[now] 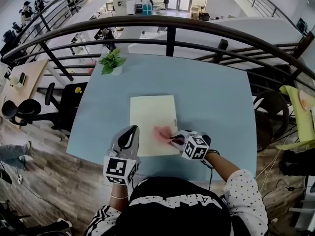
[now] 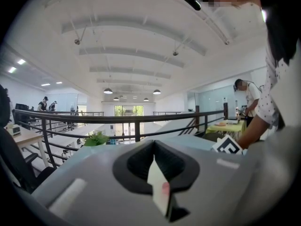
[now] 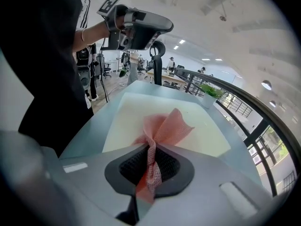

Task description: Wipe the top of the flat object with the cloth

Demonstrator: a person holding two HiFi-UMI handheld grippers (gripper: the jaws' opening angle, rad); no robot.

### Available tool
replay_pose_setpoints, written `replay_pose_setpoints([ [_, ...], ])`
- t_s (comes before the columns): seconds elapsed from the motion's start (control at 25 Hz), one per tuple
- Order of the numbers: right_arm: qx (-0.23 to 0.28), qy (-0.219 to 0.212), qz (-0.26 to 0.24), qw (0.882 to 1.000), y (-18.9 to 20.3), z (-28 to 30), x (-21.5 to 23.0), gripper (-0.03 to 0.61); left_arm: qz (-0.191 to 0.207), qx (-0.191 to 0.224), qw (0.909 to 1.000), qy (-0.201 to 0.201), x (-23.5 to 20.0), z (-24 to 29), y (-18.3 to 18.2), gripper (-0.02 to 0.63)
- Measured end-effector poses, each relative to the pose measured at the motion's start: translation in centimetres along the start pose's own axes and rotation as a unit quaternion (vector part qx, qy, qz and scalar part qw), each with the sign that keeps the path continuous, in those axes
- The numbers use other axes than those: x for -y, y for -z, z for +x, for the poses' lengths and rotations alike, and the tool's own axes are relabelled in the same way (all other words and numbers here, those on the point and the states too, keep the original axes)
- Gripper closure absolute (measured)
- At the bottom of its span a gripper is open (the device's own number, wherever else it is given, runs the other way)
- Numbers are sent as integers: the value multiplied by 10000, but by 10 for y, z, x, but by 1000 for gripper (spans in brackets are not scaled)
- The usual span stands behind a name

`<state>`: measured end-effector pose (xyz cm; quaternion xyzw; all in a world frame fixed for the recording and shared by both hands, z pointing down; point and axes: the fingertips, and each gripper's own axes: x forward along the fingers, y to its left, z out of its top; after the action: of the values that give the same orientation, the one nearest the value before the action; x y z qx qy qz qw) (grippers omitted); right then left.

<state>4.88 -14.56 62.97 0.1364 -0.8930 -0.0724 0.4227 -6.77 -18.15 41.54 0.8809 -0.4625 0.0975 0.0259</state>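
A pale yellow flat sheet (image 1: 151,117) lies in the middle of the blue table (image 1: 211,97). On its near right corner rests a pink mesh cloth (image 1: 162,133). My right gripper (image 1: 173,140) is shut on the cloth, and the right gripper view shows the twisted cloth (image 3: 162,126) running from between the jaws of this gripper (image 3: 150,161) onto the sheet (image 3: 188,121). My left gripper (image 1: 132,130) is over the sheet's near left edge, jaws shut with nothing held. In the right gripper view, the left gripper (image 3: 157,29) hangs above the sheet. The left gripper view (image 2: 157,173) points out toward the railing.
A small potted plant (image 1: 112,62) stands at the table's far left corner. A black railing (image 1: 170,33) runs just behind the table. An office chair (image 1: 29,109) is on the floor to the left, and a yellow-green table (image 1: 298,112) stands to the right.
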Motion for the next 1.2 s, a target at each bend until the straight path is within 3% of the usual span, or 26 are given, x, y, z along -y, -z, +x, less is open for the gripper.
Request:
replay_pose_setpoints([
  [0.64,288,-333,133,9989,-7,-7,-33,566,39,-24,9997,221,7,13,-1,614],
  [0.92,301,-317,-186,9989,-7,-7,-41,561,30,-129,9995,275,9,16,3,614],
  [1.08,586,-256,328,9974,-12,-11,-36,558,44,-27,9997,233,6,16,-1,614],
  [1.2,1101,-16,1035,9885,-26,-21,-19,557,43,-19,9999,165,2,14,-1,614],
])
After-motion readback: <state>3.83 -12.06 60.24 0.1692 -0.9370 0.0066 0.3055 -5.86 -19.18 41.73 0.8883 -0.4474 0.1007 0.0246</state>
